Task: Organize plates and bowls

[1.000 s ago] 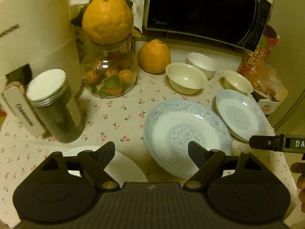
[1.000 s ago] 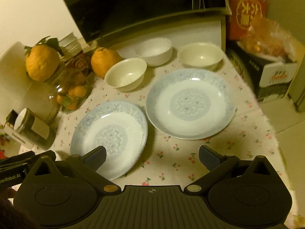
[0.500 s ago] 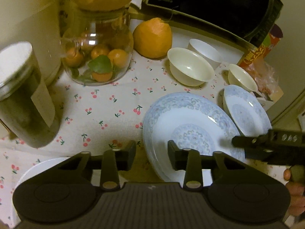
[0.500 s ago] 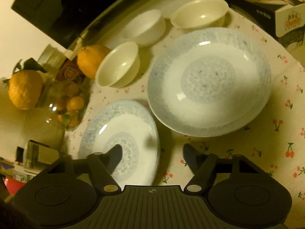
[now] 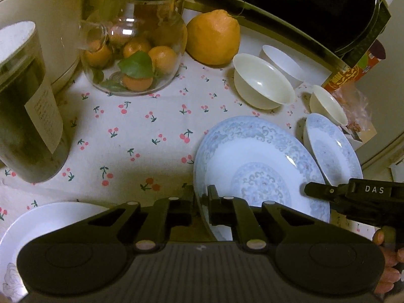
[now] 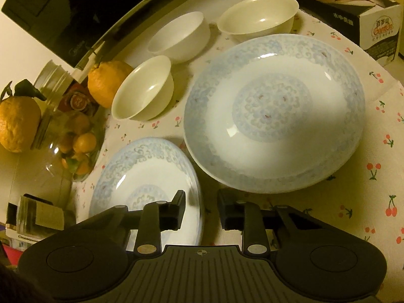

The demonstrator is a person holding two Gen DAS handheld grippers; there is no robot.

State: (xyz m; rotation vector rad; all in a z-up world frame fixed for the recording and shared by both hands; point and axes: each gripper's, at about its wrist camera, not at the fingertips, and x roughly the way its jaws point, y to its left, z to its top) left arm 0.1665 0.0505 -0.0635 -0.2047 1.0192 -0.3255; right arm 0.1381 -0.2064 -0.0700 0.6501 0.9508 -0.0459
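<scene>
My left gripper (image 5: pixel 200 202) is shut on the near left rim of a blue-patterned plate (image 5: pixel 260 166). My right gripper (image 6: pixel 200 208) straddles the right rim of that same plate (image 6: pixel 141 176); its jaws are narrowed with a gap still showing, one finger over the plate and one outside. It also shows at the right of the left wrist view (image 5: pixel 328 192). A larger blue-patterned plate (image 6: pixel 275 116) lies to the right. Three cream bowls (image 6: pixel 144 93) (image 6: pixel 179 35) (image 6: pixel 257 15) stand behind the plates. A plain white plate (image 5: pixel 45 224) lies at the near left.
A glass jar of small oranges (image 5: pixel 133 50), a loose orange (image 5: pixel 213 40) and a dark lidded canister (image 5: pixel 25 106) stand at the left on the cherry-print cloth (image 5: pixel 131 131). A microwave (image 5: pixel 303 5) is at the back. A cardboard box (image 6: pixel 373 25) is at the right.
Both grippers have moved down and forward to the left patterned plate. The left jaws have closed onto its rim. The right jaws have narrowed around its other edge.
</scene>
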